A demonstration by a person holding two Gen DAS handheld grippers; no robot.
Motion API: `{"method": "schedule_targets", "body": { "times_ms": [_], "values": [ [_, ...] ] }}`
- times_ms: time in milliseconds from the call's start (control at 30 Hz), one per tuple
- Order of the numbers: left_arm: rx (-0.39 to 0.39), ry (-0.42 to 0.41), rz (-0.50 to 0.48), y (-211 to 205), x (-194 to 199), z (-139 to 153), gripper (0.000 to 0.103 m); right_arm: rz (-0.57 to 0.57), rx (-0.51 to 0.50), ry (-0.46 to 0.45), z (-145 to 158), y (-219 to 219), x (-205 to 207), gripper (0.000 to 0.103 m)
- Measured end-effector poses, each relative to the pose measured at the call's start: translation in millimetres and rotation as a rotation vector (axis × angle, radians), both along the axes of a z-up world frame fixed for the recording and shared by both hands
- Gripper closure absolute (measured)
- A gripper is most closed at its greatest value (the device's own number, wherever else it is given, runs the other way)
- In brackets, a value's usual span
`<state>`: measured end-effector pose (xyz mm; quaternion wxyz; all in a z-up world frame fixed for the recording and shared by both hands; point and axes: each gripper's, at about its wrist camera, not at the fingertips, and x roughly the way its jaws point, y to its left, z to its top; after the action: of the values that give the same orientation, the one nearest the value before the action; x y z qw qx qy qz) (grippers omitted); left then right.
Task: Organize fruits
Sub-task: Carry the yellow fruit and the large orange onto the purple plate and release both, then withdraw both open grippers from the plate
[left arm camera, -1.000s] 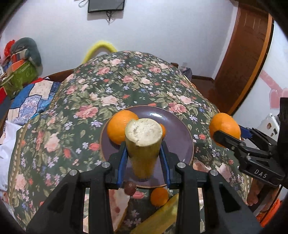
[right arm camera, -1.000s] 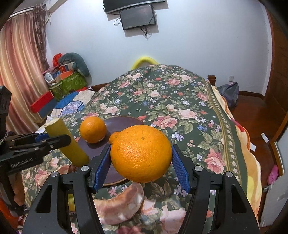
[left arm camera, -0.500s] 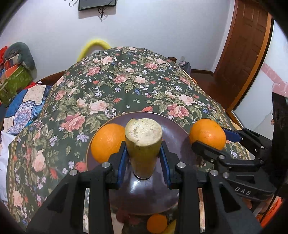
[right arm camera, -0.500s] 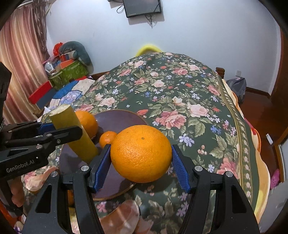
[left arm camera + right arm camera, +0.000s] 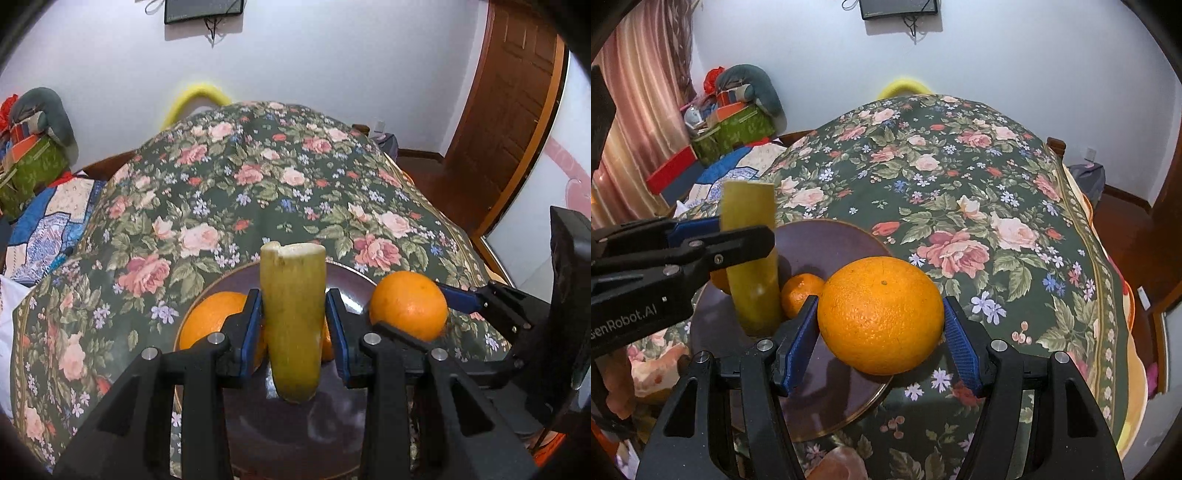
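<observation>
1. A bed under a dark floral bedspread point(image 5: 258, 192) fills a white-walled room; a wooden door point(image 5: 517, 96) stands at the right, and a wall screen point(image 5: 899, 8) hangs above.
2. A dark purple plate point(image 5: 827, 240) lies on the bedspread, carrying a large orange point(image 5: 210, 317) and a small tangerine point(image 5: 799, 295).
3. The left tool point(image 5: 293, 325) pinches a yellow-green banana piece point(image 5: 293, 314) upright, its lower end over the plate.
4. The right tool point(image 5: 881, 325) clamps a big orange point(image 5: 881, 314) over the plate's right rim.
</observation>
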<state>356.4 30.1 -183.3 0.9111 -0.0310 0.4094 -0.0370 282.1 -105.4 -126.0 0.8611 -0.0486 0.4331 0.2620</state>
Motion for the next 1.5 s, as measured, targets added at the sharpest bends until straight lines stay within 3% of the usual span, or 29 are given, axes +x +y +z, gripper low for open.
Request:
{"method": "schedule_targets", "body": {
  "times_ms": [500,733,867,1233,1500],
  "values": [
    [0.001,-0.002,0.002,2,-9,3,0.067,0.038,-0.029,0.003,-1,11,1,0.038],
    [0.006,-0.009,0.023,11,-24,9,0.058,0.027,-0.012,0.028,2,8,-2,0.038],
    [0.007,-0.009,0.031,14,-34,14,0.058,0.019,0.045,0.012,17,0,-11,0.036],
    [0.015,-0.033,0.036,15,-78,38,0.053,-0.012,0.023,-0.071,55,-18,-53,0.036],
    [0.023,-0.035,0.028,9,-116,46,0.047,-0.027,0.026,-0.081,69,-29,-86,0.036]
  ]
}}
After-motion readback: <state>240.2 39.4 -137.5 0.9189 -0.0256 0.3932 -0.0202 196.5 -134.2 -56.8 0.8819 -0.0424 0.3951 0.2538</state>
